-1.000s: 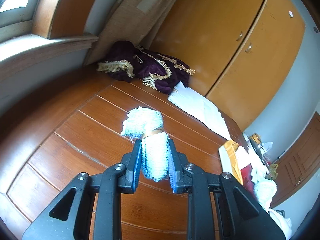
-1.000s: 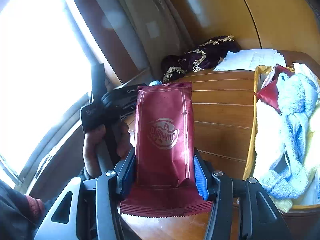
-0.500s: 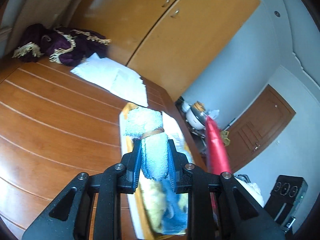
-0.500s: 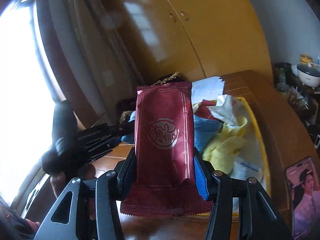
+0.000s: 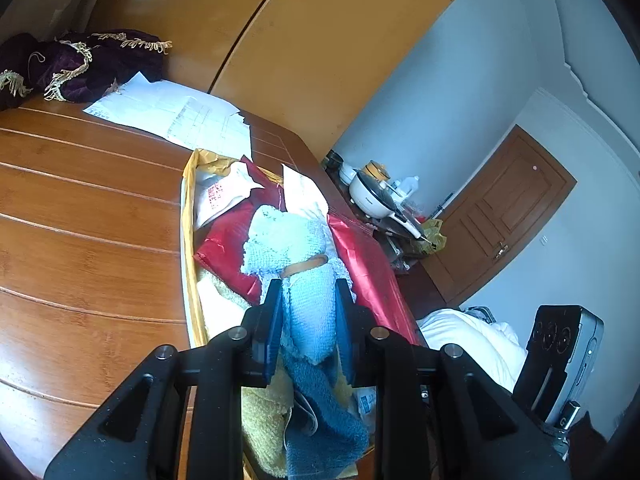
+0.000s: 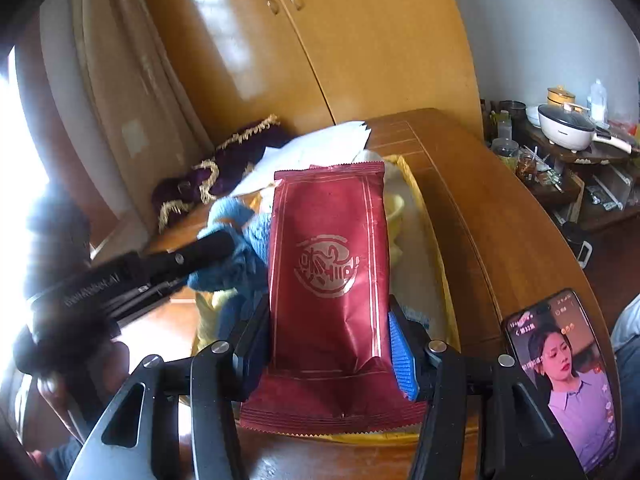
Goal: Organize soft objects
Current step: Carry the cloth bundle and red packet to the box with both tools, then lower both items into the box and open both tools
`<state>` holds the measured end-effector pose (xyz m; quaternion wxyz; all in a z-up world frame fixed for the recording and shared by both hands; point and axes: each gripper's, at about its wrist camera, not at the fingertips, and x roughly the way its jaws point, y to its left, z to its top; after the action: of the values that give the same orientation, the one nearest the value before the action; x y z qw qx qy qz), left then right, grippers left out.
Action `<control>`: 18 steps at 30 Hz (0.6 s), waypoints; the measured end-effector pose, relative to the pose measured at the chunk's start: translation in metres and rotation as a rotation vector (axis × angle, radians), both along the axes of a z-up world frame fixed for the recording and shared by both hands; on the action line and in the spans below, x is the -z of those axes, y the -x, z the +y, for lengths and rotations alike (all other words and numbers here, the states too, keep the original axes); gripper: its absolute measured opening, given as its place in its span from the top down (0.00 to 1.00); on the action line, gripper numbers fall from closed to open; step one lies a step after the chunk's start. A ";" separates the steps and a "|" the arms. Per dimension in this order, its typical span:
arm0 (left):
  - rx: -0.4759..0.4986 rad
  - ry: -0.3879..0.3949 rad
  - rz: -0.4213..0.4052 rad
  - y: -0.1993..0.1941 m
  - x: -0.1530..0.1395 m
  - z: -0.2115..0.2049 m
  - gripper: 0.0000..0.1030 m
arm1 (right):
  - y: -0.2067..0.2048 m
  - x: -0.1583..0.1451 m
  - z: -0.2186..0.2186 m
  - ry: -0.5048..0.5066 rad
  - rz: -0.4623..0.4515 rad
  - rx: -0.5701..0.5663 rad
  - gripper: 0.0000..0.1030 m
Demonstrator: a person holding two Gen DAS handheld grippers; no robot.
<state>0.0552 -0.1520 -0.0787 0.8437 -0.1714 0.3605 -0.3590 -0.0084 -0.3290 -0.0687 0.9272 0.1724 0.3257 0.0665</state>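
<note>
wooden desk (image 5: 88, 216), reddish-brown planks with pale grooves. lying on it: a yellow-rimmed tray (image 5: 188, 240) heaped with towels and red packets, white paper sheets (image 5: 168, 114) just beyond the tray, a purple gold-fringed cloth (image 5: 76, 66) at the far end, a lit phone (image 6: 568, 376) near the front edge.

A pale blue towel roll (image 5: 308, 300), ringed by a tan band (image 5: 303, 265), is showing between black gripper arms with blue pads (image 5: 273, 320). A dark red packet (image 6: 328, 264) is displaying a silver round emblem and thin silver border lines. A yellow-rimmed tray (image 5: 188, 216) is holding red, yellow, white and deeper blue cloths. The table (image 5: 80, 208) is glowing reddish-brown with pale stripes. A purple cloth (image 5: 80, 64) is showing gold fringe.
</note>
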 end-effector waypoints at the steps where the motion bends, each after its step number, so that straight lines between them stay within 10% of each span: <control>1: 0.010 -0.008 -0.008 0.003 0.002 -0.001 0.79 | 0.001 0.001 0.002 0.020 0.002 0.003 0.46; 8: -0.016 -0.067 -0.015 0.004 0.011 -0.006 0.73 | -0.012 0.001 0.012 0.094 0.026 0.049 0.38; 18: -0.064 0.027 -0.099 0.015 0.004 0.012 0.22 | -0.010 -0.016 0.004 0.043 -0.051 0.088 0.22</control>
<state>0.0406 -0.1397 -0.0823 0.8690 -0.1761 0.3081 -0.3448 0.0017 -0.3247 -0.0527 0.9408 0.1648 0.2953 0.0231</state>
